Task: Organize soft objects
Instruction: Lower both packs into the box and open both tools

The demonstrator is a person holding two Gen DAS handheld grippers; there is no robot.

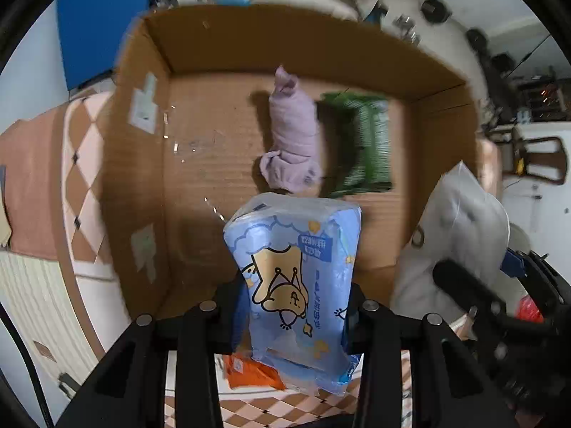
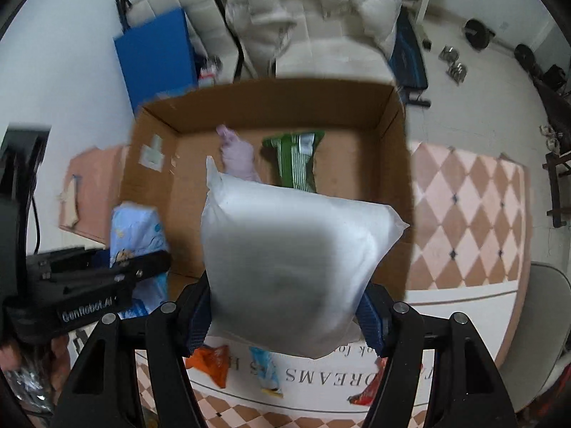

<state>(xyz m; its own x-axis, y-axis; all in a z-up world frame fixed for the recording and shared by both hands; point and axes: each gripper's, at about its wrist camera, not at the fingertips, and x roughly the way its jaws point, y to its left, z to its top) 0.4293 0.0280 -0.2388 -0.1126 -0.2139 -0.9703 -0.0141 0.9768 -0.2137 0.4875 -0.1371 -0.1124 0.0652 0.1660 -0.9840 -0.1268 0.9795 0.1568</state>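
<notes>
My left gripper [image 1: 296,306] is shut on a light blue tissue pack with a cartoon bear [image 1: 299,278]; the pack is held above the near edge of an open cardboard box [image 1: 142,164]. It also shows in the right wrist view [image 2: 137,235]. My right gripper [image 2: 285,306] is shut on a white plastic-wrapped soft pack [image 2: 289,264], held above the box's [image 2: 396,164] near side; this pack shows in the left wrist view [image 1: 453,235]. Inside the box lie a rolled lilac cloth [image 1: 292,135] and a green packet [image 1: 367,142].
The box stands on a pink and brown diamond-pattern mat [image 2: 464,214]. Small orange [image 2: 210,360], blue [image 2: 266,371] and red [image 2: 367,388] packets lie on the mat near me. A cream padded jacket [image 2: 314,14] on a chair stands behind the box, a blue board [image 2: 157,57] at the back left.
</notes>
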